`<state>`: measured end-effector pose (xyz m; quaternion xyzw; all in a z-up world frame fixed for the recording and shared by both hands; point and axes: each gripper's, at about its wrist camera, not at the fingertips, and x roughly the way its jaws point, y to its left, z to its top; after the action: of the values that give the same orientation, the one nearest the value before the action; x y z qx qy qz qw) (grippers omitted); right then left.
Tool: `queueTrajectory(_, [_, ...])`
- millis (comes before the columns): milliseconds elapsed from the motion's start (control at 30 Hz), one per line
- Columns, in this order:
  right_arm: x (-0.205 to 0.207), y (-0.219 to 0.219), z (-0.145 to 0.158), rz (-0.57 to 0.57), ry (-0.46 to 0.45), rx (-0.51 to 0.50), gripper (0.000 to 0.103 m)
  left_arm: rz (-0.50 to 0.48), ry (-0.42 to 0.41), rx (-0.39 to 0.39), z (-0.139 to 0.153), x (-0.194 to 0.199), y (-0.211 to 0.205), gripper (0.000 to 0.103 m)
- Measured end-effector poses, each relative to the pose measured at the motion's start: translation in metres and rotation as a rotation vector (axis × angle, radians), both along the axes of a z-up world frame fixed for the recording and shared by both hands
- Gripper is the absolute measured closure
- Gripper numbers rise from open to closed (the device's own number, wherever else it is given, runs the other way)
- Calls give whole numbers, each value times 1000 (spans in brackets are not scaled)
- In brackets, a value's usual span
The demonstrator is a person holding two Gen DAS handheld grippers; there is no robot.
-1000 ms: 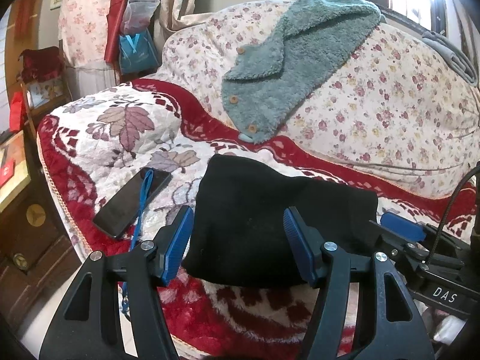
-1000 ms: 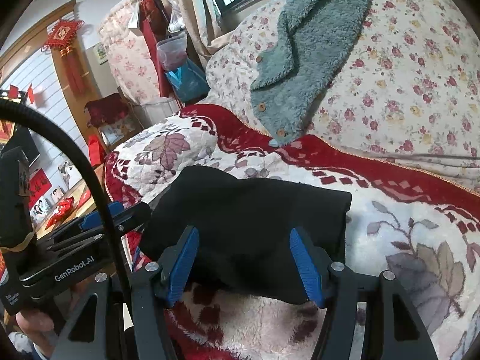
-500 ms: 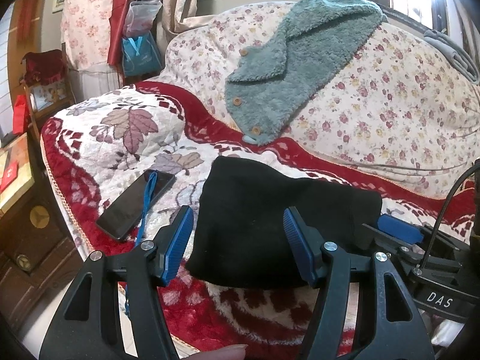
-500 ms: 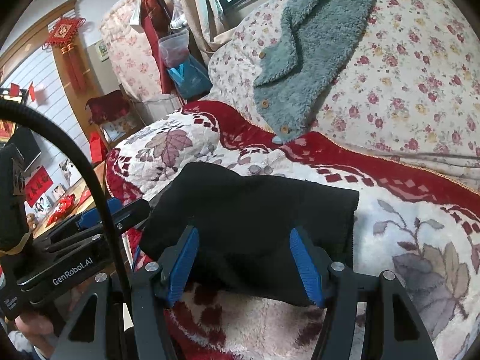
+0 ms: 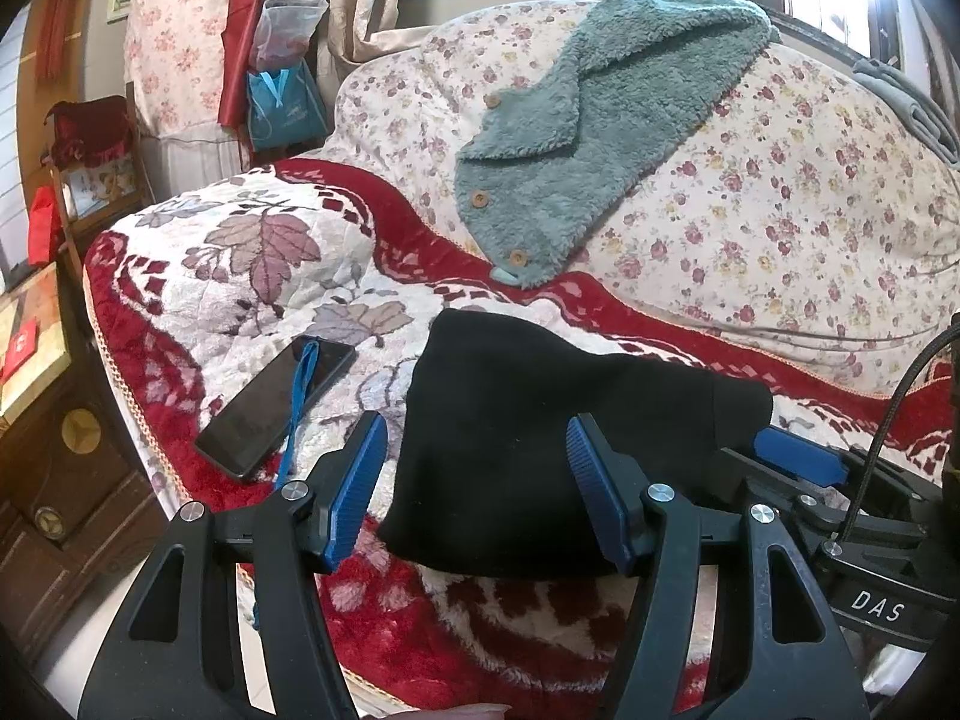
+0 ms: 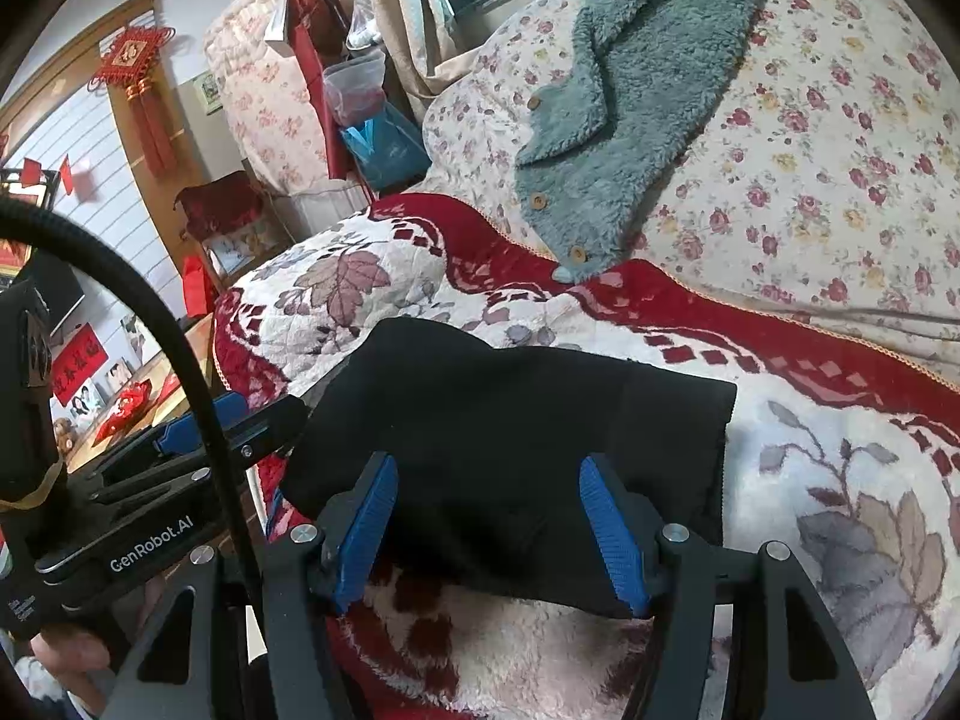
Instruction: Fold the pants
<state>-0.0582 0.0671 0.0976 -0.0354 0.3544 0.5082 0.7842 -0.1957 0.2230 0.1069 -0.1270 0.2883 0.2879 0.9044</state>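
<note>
Here the black pants (image 5: 540, 438) lie folded in a compact bundle on the red-and-white blanket (image 5: 252, 288), just right of a phone (image 5: 276, 408). The left tongs (image 5: 474, 486) and right tongs (image 6: 489, 531) both stand spread, empty, over the pants' near edge, pinching nothing

Pants (image 5: 540, 438): plain black. Blanket (image 5: 252, 276): red and cream, leaf pattern. Sofa cover (image 5: 780, 210): cream, small red flowers. Fleece jacket (image 5: 600, 138): grey-green, tan buttons. Phone (image 5: 270, 414): black, blue strap.
</note>
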Motion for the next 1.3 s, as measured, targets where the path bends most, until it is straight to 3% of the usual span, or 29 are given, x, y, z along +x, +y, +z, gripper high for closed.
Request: queueTrajectory(1300, [-7,10,-2,20,8,-5,42,26,5,-2,-2,-7,4,40])
